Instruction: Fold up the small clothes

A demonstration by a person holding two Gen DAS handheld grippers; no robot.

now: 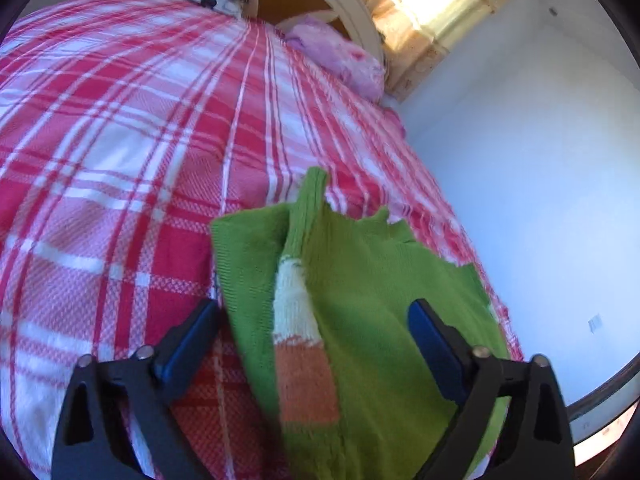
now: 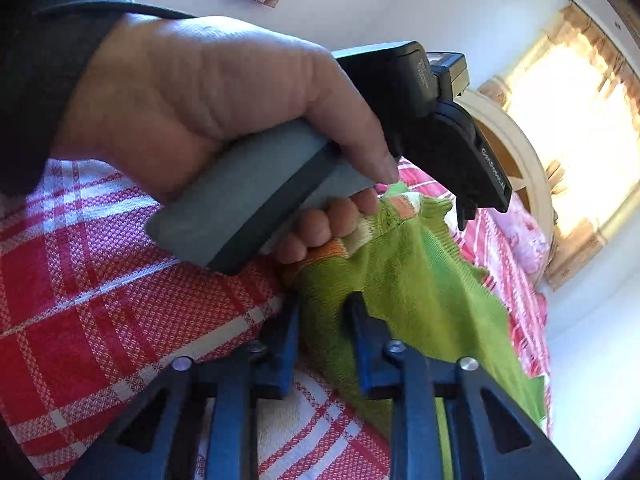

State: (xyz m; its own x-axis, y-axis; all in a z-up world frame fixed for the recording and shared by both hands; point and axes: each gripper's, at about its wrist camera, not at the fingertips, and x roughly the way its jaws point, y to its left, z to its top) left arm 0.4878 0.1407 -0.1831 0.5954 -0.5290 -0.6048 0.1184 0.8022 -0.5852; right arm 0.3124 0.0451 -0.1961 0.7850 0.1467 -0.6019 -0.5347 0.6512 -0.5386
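Small green knit garment [image 1: 360,300], with a white and orange band down it, lies on the bed's red-and-white checked cover [image 1: 120,152], near the edge by the pale wall [image 1: 540,200]; a pink pillow [image 1: 340,56] sits at the headboard end. Left gripper [image 1: 316,332] hovers over the garment with fingers wide apart, nothing between the pads; in the right wrist view the hand [image 2: 192,96] grips its grey handle, fingertips touching the knit's striped edge. Right gripper [image 2: 324,312] has its jaws drawn in close on a fold of the green fabric at the garment's near edge.
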